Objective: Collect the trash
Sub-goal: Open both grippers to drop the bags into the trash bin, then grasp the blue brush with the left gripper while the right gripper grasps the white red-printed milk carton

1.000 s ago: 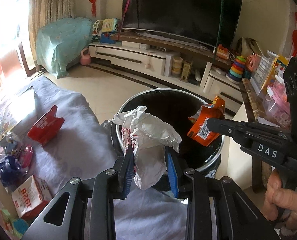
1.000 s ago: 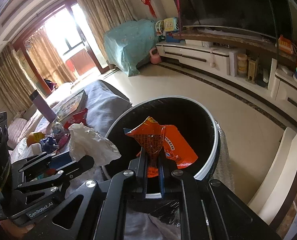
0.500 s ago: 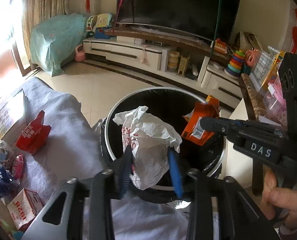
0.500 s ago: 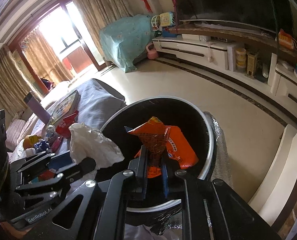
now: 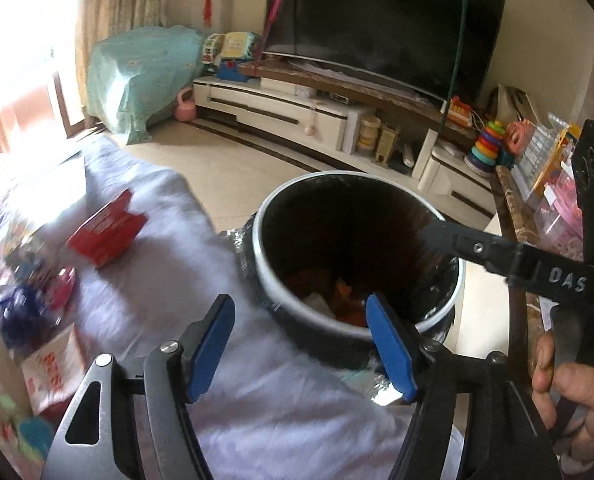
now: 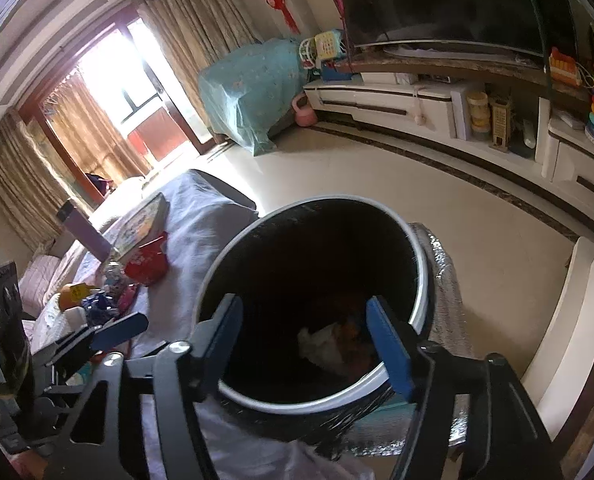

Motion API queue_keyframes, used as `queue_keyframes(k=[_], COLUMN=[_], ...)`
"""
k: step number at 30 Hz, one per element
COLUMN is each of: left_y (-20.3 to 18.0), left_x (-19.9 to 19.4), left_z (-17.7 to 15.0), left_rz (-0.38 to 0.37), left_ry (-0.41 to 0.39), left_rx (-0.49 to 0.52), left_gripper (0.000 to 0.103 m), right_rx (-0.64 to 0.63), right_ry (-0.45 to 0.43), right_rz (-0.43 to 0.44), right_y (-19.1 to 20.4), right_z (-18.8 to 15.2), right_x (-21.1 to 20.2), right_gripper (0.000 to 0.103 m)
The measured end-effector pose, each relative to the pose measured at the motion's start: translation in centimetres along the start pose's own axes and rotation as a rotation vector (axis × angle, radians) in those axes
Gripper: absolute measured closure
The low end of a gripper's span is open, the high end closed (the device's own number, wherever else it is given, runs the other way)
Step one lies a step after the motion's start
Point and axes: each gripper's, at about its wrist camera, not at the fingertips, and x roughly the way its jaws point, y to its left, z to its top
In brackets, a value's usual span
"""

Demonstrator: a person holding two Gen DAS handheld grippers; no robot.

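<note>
A round black trash bin with a white rim [image 5: 263, 268] [image 6: 423, 280] stands beside a grey-draped table. Down inside it lie the crumpled white paper [image 5: 319, 304] [image 6: 323, 344] and the orange snack wrapper [image 5: 343, 292] [image 6: 351, 326]. My left gripper [image 5: 297, 344] hangs over the bin's near rim, its jaws opening with nothing between them. My right gripper [image 6: 303, 340] is over the bin mouth, jaws also opening and empty; it shows in the left wrist view as a black arm [image 5: 497, 252] reaching in from the right.
On the grey cloth [image 5: 157, 280] lie a red packet [image 5: 107, 236] [image 6: 147, 266], a white and red carton [image 5: 53, 368] and small bright clutter [image 5: 29, 300]. A book [image 6: 145, 224] lies further back. A TV cabinet [image 5: 297, 112] lines the far wall; tiled floor [image 6: 377, 176] lies between.
Both grippers opened. The white paper dropped out of the left jaws and the orange wrapper out of the right; both now lie inside the bin.
</note>
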Motion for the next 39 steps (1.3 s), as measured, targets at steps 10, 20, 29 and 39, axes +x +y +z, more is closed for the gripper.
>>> queue_keyframes(k=[10, 20, 29, 39], left_y=[2.3, 5.4, 7.4, 8.2], left_x=[-5.5, -10.6, -14.2, -15.7], left_z=[-7.2, -11.1, -14.7, -15.8], left_rz=[0.041, 0.091, 0.145, 0.171], left_ry=[-0.024, -0.034, -0.040, -0.010], left_rx=[-0.103, -0.193, -0.269, -0.316], left_gripper=[0.035, 0.035, 0.035, 0.035], right_rx=[-0.016, -0.040, -0.080, -0.124], right_ry=[-0.039, 0.014, 0.061, 0.093], right_rz=[0.066, 0.122, 0.157, 0.178], right_y=[4.2, 8.0, 11.0, 13.3], right_z=[-3.5, -6.7, -9.0, -10.2], right_x=[-1.5, 0.0, 1.2, 2.1], right_gripper=[0.012, 0.012, 0.012, 0.012])
